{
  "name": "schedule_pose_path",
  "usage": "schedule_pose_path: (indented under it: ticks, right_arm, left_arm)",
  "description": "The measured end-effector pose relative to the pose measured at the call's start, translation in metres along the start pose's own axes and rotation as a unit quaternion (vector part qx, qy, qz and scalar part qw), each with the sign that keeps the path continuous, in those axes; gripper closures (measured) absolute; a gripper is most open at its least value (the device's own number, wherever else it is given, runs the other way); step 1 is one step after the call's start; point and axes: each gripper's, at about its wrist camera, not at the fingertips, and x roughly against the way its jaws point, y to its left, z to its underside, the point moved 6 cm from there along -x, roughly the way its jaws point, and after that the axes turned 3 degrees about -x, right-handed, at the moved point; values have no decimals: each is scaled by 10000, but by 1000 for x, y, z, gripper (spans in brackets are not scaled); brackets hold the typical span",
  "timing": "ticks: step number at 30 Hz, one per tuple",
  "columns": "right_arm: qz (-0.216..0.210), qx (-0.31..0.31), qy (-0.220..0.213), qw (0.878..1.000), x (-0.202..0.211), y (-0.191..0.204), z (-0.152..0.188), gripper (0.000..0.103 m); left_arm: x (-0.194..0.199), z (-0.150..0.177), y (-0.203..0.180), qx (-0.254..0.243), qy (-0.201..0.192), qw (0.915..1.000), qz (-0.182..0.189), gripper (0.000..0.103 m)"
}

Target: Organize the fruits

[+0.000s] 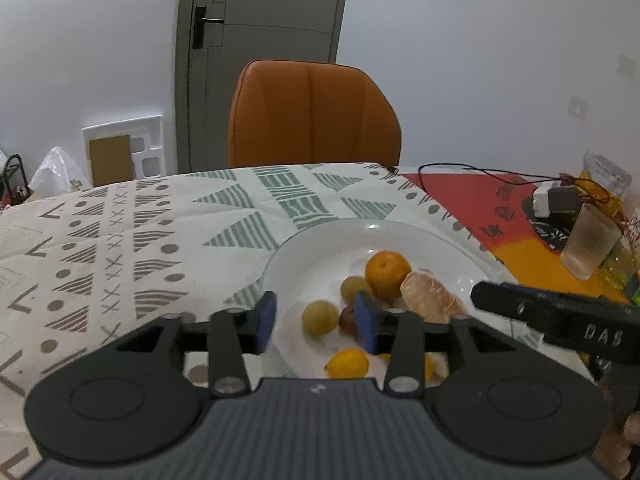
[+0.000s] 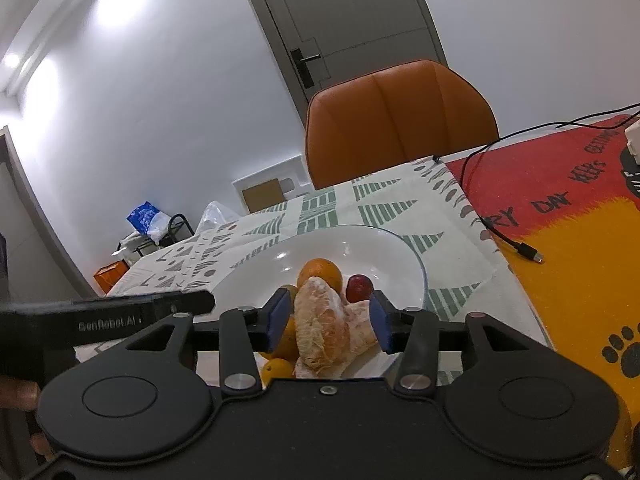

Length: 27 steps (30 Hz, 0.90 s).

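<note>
Peeled citrus, on plate: soft, fragile, likely slippery.
Right claw wide astride it; left claw wide; grip the midsection gently.

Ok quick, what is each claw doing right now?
Left claw: open, holding nothing, over the plate.
Right claw: open around the peeled orange, not squeezing it.

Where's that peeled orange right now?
The peeled orange lies on the white plate, between the open right gripper's fingers, just in front of the whole orange and beside a red fruit.
</note>
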Motion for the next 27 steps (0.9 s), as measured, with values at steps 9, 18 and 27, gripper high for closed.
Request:
schedule_pose_path:
  ticks: [9,18,27]
  right_arm:
    - [-101,58,0,9999,4,14,1,49]
    - [-125,175,-10,9998,9,35,9,34]
    - [-106,262,-44,9996,16,51,13,9]
  left_arm:
    - [21,8,17,65,-25,9997,-214,41]
    - [53,14,35,33,-103,9989,-457,21]
    - [73,21,54,70,-31,9964,-843,11]
